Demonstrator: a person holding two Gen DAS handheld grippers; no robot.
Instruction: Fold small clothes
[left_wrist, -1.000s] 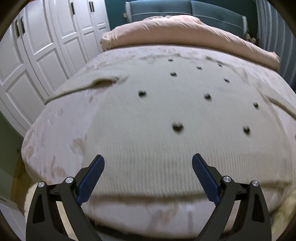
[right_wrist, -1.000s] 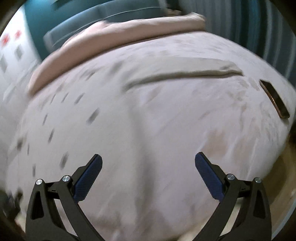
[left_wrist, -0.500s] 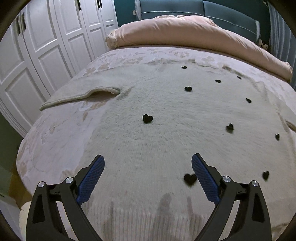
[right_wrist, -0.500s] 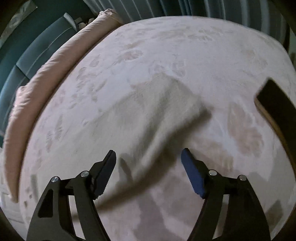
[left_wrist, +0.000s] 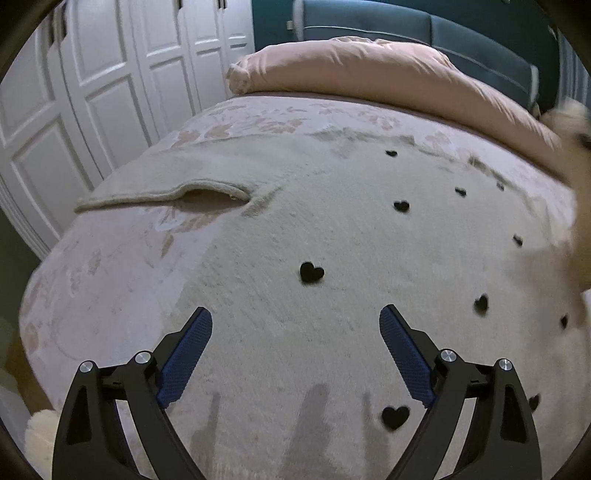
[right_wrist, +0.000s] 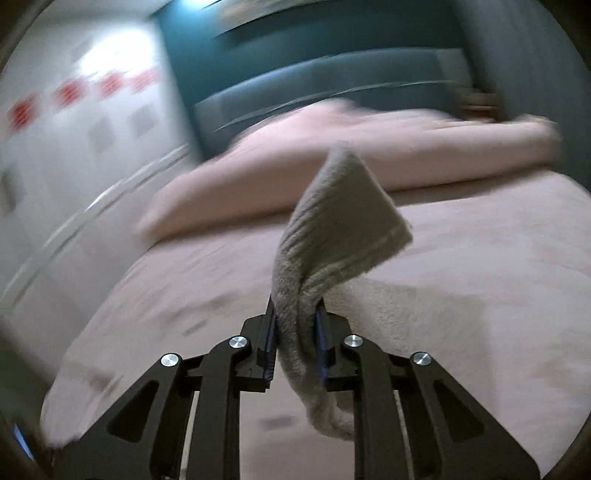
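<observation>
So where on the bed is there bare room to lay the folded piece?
Bare bedspread lies left of the sweater, below its spread sleeve. The duvet fills the head end; the sweater covers the middle.

The left gripper (left_wrist: 295, 350) is a matte black plastic frame of two angular arms with triangular cut-outs, each arm carrying two round silver screws. Its fingers (left_wrist: 186, 356) bear ribbed blue pads on their inner faces. The right gripper (right_wrist: 295, 332) has the same black arms, silver screws and narrow blue pads (right_wrist: 320, 343).
</observation>
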